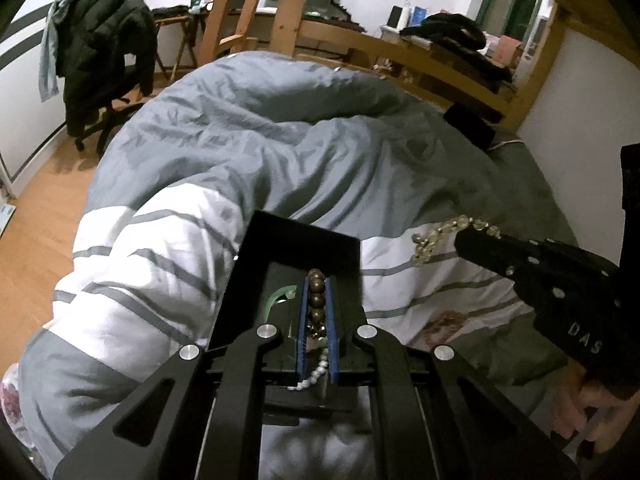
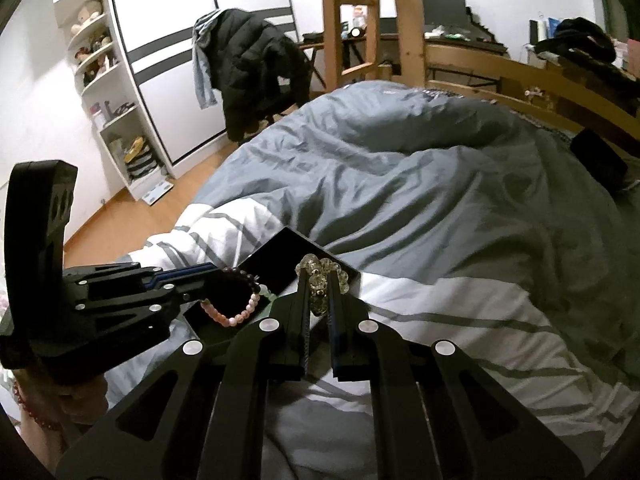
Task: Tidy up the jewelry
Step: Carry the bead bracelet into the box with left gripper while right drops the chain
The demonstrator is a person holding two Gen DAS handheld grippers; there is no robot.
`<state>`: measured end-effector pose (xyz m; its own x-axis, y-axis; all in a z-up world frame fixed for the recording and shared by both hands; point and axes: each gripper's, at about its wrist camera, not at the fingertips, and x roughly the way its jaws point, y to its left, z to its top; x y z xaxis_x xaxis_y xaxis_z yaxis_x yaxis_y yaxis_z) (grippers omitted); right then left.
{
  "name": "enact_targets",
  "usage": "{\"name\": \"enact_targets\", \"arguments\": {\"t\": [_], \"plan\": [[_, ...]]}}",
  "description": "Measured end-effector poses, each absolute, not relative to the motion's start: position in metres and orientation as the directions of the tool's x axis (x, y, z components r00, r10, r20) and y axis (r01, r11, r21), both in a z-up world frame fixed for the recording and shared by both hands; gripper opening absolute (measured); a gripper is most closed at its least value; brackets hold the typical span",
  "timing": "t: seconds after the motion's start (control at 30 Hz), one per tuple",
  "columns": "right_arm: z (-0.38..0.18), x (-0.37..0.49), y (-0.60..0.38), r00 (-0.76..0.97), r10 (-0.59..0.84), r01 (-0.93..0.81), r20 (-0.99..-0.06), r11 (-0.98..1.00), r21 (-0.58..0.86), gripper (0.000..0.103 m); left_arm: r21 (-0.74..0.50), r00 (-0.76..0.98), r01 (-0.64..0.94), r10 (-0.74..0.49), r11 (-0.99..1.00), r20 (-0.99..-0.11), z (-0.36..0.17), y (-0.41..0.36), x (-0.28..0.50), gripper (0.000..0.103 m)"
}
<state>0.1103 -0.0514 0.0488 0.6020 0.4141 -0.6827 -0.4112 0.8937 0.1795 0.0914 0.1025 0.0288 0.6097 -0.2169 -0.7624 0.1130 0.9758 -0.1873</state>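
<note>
1. Jewelry is split between both grippers above a black box (image 1: 280, 240) that lies on the striped grey-and-white duvet (image 1: 248, 140).
2. Left gripper (image 1: 317, 280) is clamped tight on a beaded bracelet (image 1: 316, 300): brown beads sit between its blue pads, and pale pink beads hang below, seen from the right wrist view (image 2: 240, 312).
3. Right gripper (image 2: 320, 276) is likewise closed, pinching a bracelet of clear crystal beads (image 2: 320, 268) at its tips.
4. A green bangle (image 1: 280, 296) lies inside the box, under the left gripper.
5. Both grippers hover just over the box, the right one beside its far corner.
</note>
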Motion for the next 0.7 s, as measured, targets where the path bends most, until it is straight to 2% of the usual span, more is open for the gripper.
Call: {"name": "enact_targets", "arguments": {"t": [0.23, 0.63, 0.7], "plan": [[0.015, 0.127, -0.023, 0.526, 0.417, -0.439, -0.741, 0.88, 0.183, 0.008, -0.139, 0.557, 0.042, -0.139, 0.989, -0.819, 0.008, 0.115, 0.104, 0.008], [-0.022, 0.147, 0.008, 0.404, 0.413, -0.489, -0.817, 0.852, 0.189, 0.009, -0.138, 0.522, -0.025, -0.105, 0.99, -0.847, -0.007, 0.132, 0.12, 0.008], [-0.025, 0.146, 0.009, 0.392, 0.407, -0.489, -0.825, 0.852, 0.188, 0.015, -0.142, 0.527, -0.029, -0.106, 0.989, -0.843, -0.006, 0.133, 0.12, 0.008]]}}
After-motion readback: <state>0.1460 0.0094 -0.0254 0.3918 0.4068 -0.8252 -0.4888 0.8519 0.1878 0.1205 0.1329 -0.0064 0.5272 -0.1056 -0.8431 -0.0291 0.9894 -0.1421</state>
